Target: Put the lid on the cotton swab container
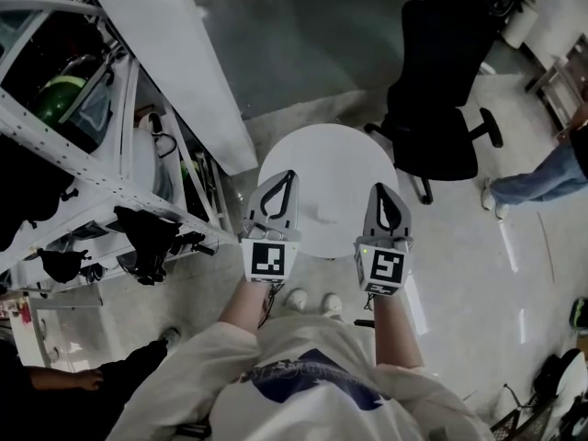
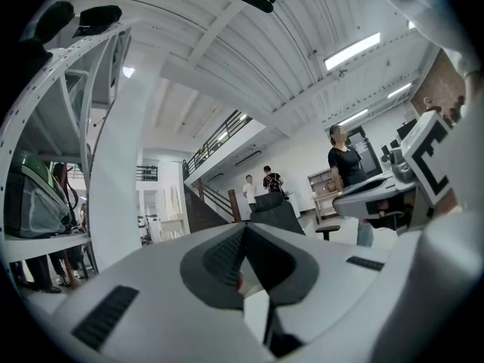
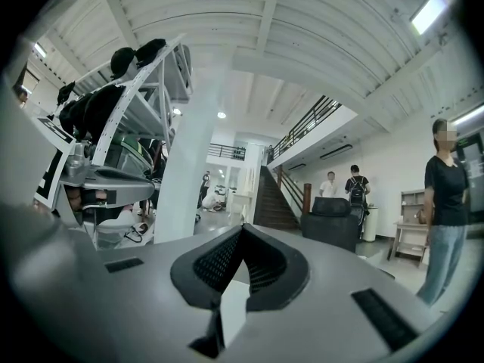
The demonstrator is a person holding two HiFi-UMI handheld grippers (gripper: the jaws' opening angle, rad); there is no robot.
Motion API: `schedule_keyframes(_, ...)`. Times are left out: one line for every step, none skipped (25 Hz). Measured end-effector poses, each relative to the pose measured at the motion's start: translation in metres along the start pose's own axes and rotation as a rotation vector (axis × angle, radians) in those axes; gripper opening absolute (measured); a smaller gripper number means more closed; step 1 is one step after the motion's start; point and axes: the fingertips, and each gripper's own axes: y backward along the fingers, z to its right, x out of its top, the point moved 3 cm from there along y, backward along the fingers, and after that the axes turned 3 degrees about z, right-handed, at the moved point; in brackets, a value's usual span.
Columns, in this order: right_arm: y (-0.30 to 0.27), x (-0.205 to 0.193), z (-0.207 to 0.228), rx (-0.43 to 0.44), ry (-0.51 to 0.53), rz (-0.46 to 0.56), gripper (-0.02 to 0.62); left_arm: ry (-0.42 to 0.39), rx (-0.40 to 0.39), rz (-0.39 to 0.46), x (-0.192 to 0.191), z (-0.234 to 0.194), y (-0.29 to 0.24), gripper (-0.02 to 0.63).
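A round white table [image 1: 331, 168] stands below me in the head view. Over its near edge I hold both grippers side by side, their tips pointing away from me. My left gripper [image 1: 290, 175] is shut with nothing in it, and so is my right gripper [image 1: 378, 188]. A faint small mark [image 1: 323, 216] lies on the table between them, too dim to name. I make out no container and no lid. The left gripper view shows the left gripper's [image 2: 243, 229] tips meeting with nothing between them, aimed level into the room. The right gripper's [image 3: 242, 229] tips likewise meet in its own view.
A black office chair [image 1: 441, 108] stands just beyond the table on the right. A white rack [image 1: 92, 182] of gear and a white pillar [image 1: 175, 53] are at the left. One person in jeans [image 1: 542, 177] stands right; another's arm [image 1: 73, 379] shows low left.
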Motion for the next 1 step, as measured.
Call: schedule_keyframes(0.0008,-0.0015,0.0006,0.0,0.0,-0.009,0.005,0.0,0.001,0.006,0.0015,0.0005,-0.0005,-0.002)
